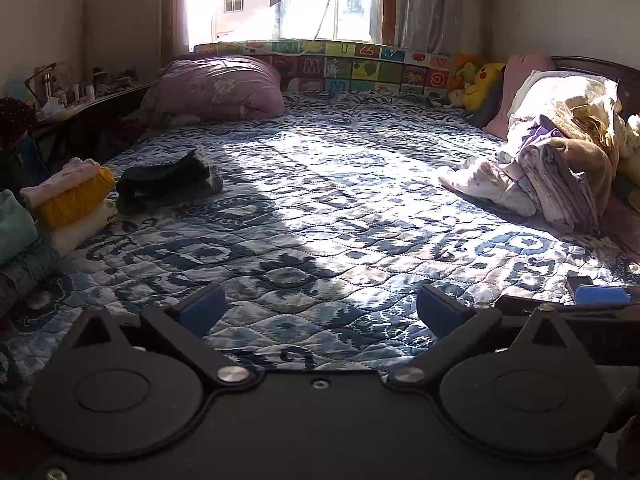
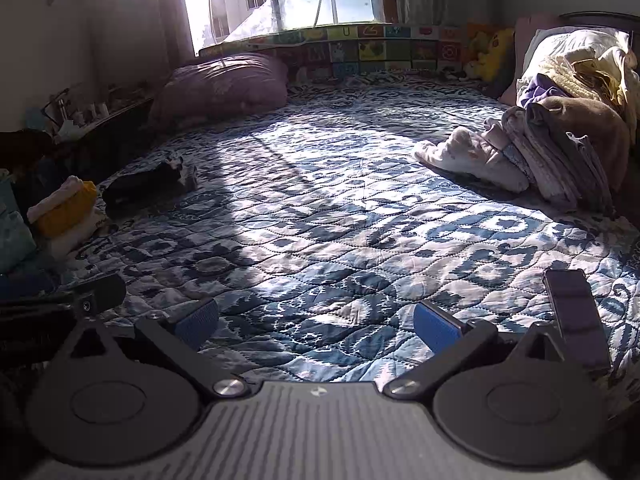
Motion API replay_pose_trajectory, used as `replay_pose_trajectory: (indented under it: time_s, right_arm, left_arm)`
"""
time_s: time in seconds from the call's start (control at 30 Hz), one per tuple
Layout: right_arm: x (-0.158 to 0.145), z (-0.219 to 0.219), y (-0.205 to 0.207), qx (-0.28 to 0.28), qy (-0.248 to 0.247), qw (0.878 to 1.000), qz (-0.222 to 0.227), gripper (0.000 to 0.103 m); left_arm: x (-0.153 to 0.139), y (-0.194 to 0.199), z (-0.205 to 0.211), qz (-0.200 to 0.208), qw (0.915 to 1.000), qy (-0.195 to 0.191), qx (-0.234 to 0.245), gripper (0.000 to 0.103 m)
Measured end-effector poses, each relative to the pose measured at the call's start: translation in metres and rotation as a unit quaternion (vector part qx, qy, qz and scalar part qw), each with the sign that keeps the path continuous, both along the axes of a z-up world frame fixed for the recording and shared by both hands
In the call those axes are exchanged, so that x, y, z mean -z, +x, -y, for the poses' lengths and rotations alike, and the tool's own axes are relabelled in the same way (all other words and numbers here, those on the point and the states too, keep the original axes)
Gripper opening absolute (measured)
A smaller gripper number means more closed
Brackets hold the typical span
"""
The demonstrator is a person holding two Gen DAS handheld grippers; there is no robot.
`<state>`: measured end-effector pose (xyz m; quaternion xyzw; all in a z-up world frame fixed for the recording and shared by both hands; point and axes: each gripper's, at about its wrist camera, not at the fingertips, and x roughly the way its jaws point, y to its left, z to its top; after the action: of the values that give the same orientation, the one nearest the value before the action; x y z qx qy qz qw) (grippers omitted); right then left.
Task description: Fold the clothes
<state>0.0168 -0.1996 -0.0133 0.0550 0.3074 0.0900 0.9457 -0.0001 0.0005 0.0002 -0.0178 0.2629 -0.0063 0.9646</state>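
Note:
My left gripper (image 1: 320,310) hovers open over the blue patterned quilt (image 1: 320,208), nothing between its blue pads. My right gripper (image 2: 316,322) is open too, low over the same quilt (image 2: 340,216). A heap of unfolded clothes (image 1: 560,168), brown, purple, cream and white, lies at the far right (image 2: 560,160). A folded stack with a yellow knit (image 1: 76,200) sits at the left edge (image 2: 66,210). A dark folded garment (image 1: 168,184) lies beside the stack (image 2: 144,186). The right gripper's blue pad (image 1: 602,294) shows at the left view's right edge.
A purple pillow (image 1: 216,88) lies at the far left of the bed, a colourful alphabet mat (image 1: 344,64) stands under the window, and a yellow plush toy (image 1: 482,84) sits beside it. A cluttered side table (image 1: 72,98) stands left. A dark flat phone-like object (image 2: 576,312) lies near my right finger.

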Motion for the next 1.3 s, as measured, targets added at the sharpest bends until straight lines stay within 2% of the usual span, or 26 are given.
replay_pose_trajectory:
  time_s: [0.17,0.3,1.3]
  right_arm:
    - [0.0019,-0.0024,-0.0014,-0.001,-0.007,1.0,0.0,0.103]
    - [-0.0016,0.0023,-0.0006,-0.001,-0.004,1.0,0.001,0.103]
    - [0.0044,-0.0035,0.0014,0.001,-0.009,1.0,-0.003,0.103]
  left_arm:
    - [-0.0025,0.0053,-0.0056,-0.016,0.9998,-0.011,0.0,0.103]
    - [0.0007,0.0006,0.0015,-0.004,0.9999,0.009,-0.002,0.103]
    - [0.0045,0.0026,0.0012,-0.016,0.9999,0.002,-0.001,0.103]
